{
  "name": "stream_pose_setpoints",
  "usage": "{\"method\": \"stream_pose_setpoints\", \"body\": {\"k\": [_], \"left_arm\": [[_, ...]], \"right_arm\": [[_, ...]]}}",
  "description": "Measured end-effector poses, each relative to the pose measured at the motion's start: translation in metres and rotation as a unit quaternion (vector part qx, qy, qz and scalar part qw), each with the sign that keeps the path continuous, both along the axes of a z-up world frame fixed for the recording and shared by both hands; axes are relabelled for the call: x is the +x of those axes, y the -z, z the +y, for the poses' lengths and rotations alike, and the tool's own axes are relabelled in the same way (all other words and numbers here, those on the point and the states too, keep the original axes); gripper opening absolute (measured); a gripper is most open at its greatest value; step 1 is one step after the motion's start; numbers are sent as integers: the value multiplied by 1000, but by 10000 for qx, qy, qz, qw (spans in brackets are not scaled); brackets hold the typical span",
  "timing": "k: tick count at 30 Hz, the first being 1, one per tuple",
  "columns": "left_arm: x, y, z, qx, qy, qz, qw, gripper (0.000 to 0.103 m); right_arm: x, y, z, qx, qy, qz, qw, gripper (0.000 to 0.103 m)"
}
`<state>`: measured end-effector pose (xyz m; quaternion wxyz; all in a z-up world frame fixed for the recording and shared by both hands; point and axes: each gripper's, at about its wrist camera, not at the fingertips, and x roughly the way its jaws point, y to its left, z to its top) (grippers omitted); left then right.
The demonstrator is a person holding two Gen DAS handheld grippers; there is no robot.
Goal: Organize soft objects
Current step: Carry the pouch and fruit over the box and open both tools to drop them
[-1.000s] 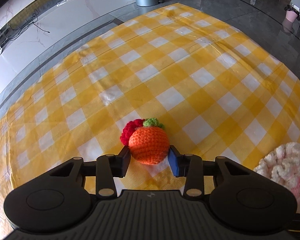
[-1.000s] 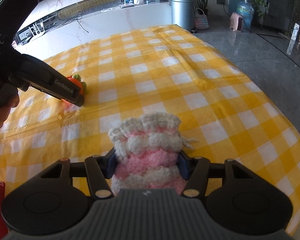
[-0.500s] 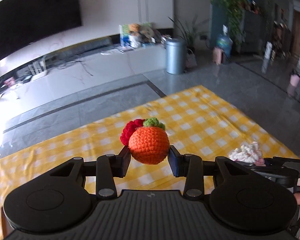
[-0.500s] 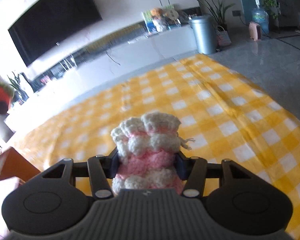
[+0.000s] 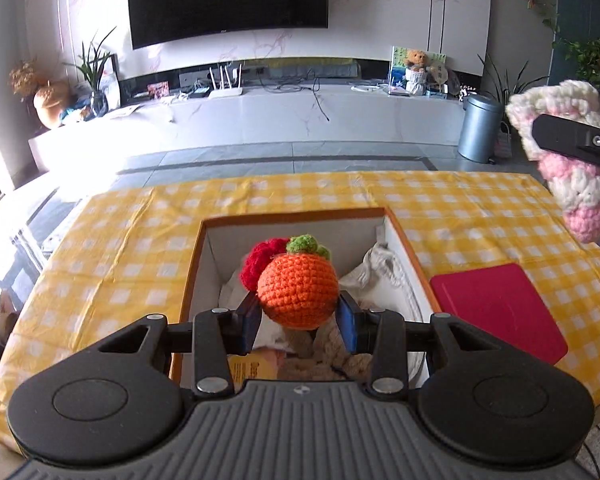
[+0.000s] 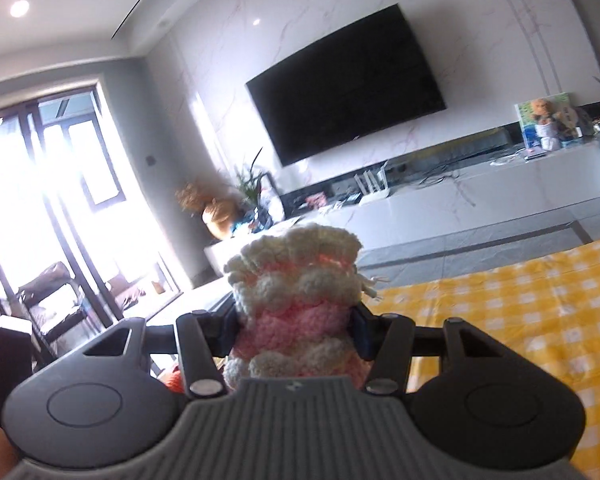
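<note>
My left gripper (image 5: 298, 320) is shut on an orange crocheted fruit (image 5: 298, 290) with a green top and a red crocheted piece behind it. It holds the fruit above an open orange-rimmed box (image 5: 292, 215) that has soft cloth items inside. My right gripper (image 6: 296, 332) is shut on a pink and cream crocheted piece (image 6: 296, 300), held high in the air. That piece also shows in the left wrist view (image 5: 568, 160) at the far right, above the table.
A yellow checked cloth (image 5: 120, 248) covers the table. A red flat lid (image 5: 500, 308) lies right of the box. Behind the table are a white TV bench (image 5: 260, 116), a grey bin (image 5: 478, 128) and a wall TV.
Both grippers lifted their crocheted items off the table. The left one swung over the open box. The right one rose and tilted up toward the room.
</note>
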<state>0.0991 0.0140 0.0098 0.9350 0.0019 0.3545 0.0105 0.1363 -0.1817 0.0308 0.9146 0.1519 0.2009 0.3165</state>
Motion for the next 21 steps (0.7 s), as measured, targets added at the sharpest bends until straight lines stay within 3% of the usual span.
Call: {"method": "stream_pose_setpoints", "body": {"k": [3, 6, 10, 12, 13, 15, 17, 18, 21], "left_arm": [[-10, 15, 20, -171, -41, 216, 9996, 45], [-12, 33, 28, -83, -56, 469, 9988, 45], [-21, 51, 30, -81, 235, 761, 9968, 47], [-33, 51, 30, -16, 365, 474, 9982, 71], [-38, 48, 30, 62, 413, 283, 9987, 96], [-43, 43, 27, 195, 399, -106, 9990, 100], [-43, 38, 26, 154, 319, -289, 9990, 100], [-44, 35, 25, 112, 306, -362, 9988, 100], [-45, 30, 24, 78, 341, -415, 9985, 100]], "right_arm": [[9, 19, 43, -402, -341, 299, 9982, 54], [20, 37, 79, -689, -502, 542, 9949, 54], [34, 53, 115, -1084, -553, 668, 9903, 55], [36, 57, 127, -1294, -514, 653, 9881, 60], [36, 59, 129, -1294, -435, 660, 9884, 65], [41, 62, 130, -1268, -334, 741, 9886, 69], [43, 65, 131, -1268, -224, 777, 9886, 83], [43, 65, 131, -1259, -150, 749, 9891, 95], [32, 60, 128, -1132, 31, 620, 9916, 98]]}}
